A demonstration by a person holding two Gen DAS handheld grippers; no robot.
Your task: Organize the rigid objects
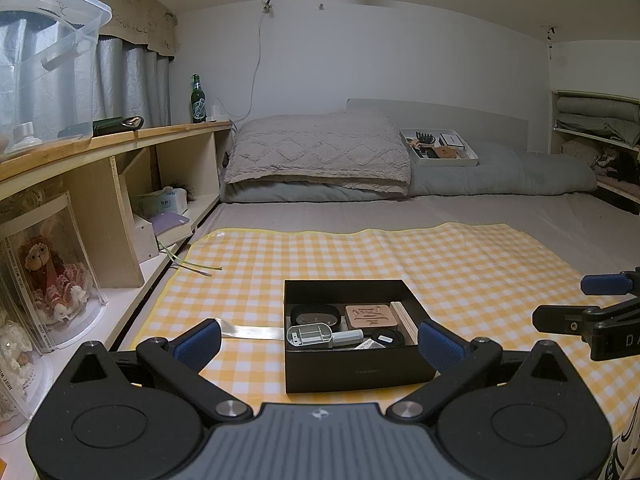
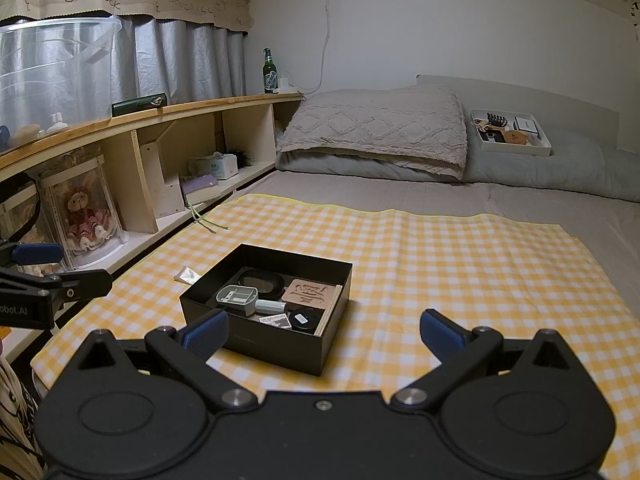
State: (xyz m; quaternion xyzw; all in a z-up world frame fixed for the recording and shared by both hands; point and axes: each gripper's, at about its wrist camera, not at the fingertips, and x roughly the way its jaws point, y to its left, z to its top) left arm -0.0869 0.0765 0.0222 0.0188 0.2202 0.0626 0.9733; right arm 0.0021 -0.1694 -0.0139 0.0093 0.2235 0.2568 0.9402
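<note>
Brimming black box (image 1: 352, 368) of trinkets

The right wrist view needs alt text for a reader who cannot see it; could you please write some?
An open black box holding small items sits on a yellow checked cloth on a bed, beyond the open right hand-held gripper.

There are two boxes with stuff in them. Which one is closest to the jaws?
The black box on the yellow checked cloth, just ahead of both grippers. The white box sits far back on the bedding.

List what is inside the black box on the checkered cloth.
Inside the black box: a grey plastic tool, a black oval case, a carved tan block, a round black tin and a wooden board. Anything underneath is hidden.
</note>
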